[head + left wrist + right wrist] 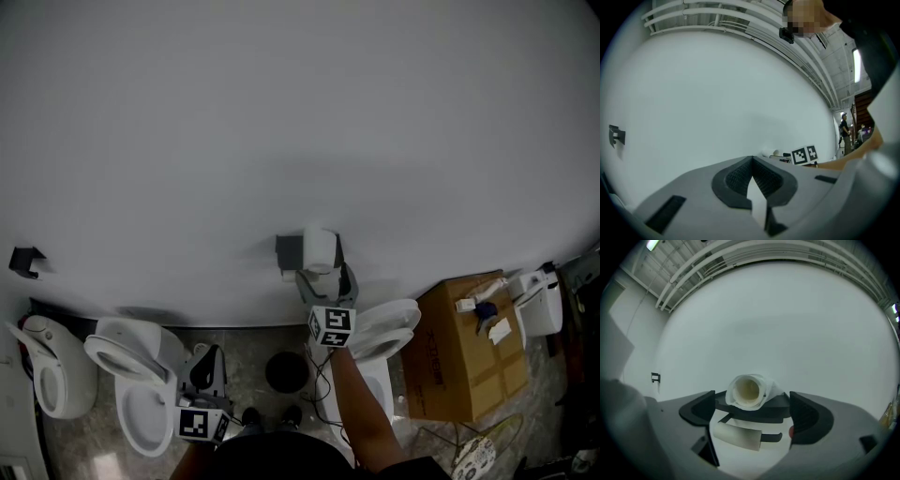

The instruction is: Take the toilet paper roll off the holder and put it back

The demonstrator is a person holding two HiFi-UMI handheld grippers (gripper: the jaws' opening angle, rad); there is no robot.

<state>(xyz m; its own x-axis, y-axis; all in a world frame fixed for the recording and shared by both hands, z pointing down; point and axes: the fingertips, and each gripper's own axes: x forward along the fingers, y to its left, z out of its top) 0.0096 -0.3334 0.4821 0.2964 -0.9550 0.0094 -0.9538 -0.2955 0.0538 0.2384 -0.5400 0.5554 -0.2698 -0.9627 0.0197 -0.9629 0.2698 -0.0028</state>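
Your right gripper (325,279) is up at the wall, reaching level toward the holder (289,251); its jaws stand released and wide, and neither pad presses on anything. The toilet paper roll (322,248) sits on top of the holder's dark shelf, lying on its side with its open core end toward you; in the right gripper view the roll (750,391) shows between the two jaws and a little above their line, with a clear gap to the left pad (701,411) and to the right pad (809,416). The shelf (774,409) spans the space between the pads; beneath it a pale cylinder (738,434) lies on a black arm of the holder, tilted slightly down to the right.

Your left gripper (204,364) hangs low and well apart from the holder, down beside the open toilet (131,375) at your left; in the left gripper view its jaws (751,161) are clenched tip to tip with nothing between them, and it faces bare wall.

From the head view, a second toilet (386,328) stands just under your right forearm (361,403), a cardboard box (464,361) stands to its right, and a round black container (286,372) sits on the floor between the two toilets.
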